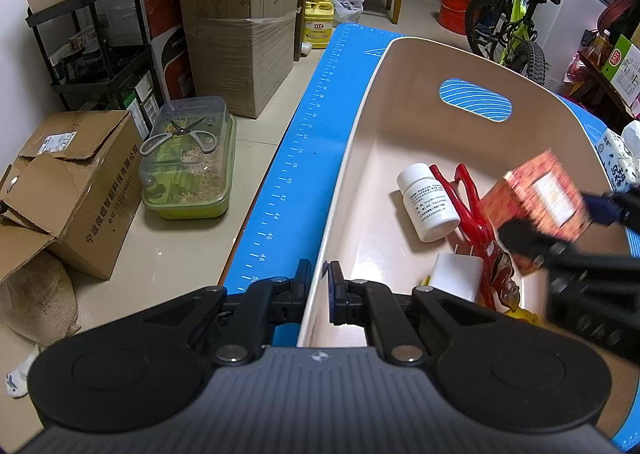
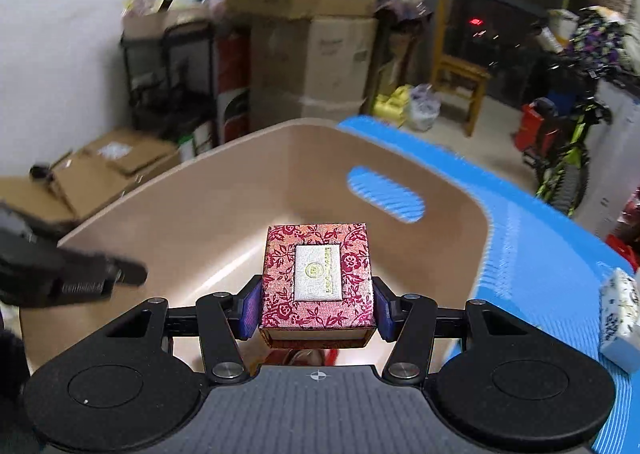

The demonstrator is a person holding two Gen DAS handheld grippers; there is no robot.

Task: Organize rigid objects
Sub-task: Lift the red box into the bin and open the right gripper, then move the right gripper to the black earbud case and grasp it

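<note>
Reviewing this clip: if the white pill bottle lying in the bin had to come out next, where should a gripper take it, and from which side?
Grip the white pill bottle across its labelled body, descending from above. It lies on its side on the bin floor, so the round flanks face up; the red comb-like piece crowds one side.

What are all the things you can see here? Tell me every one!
Bin: one, beige, on the mat.
Mat: one, blue, under the bin.
Pill bottle: one, white, lying inside the bin.
Red plastic item: one, in the bin beside the bottle.
White block: one, in the bin's near end.
Brocade box: one, red floral, held above the bin.
Patterned packet: one, white and blue, on the mat at right.
Left gripper: clamped on the bin's rim.
Right gripper: holding the brocade box.
</note>
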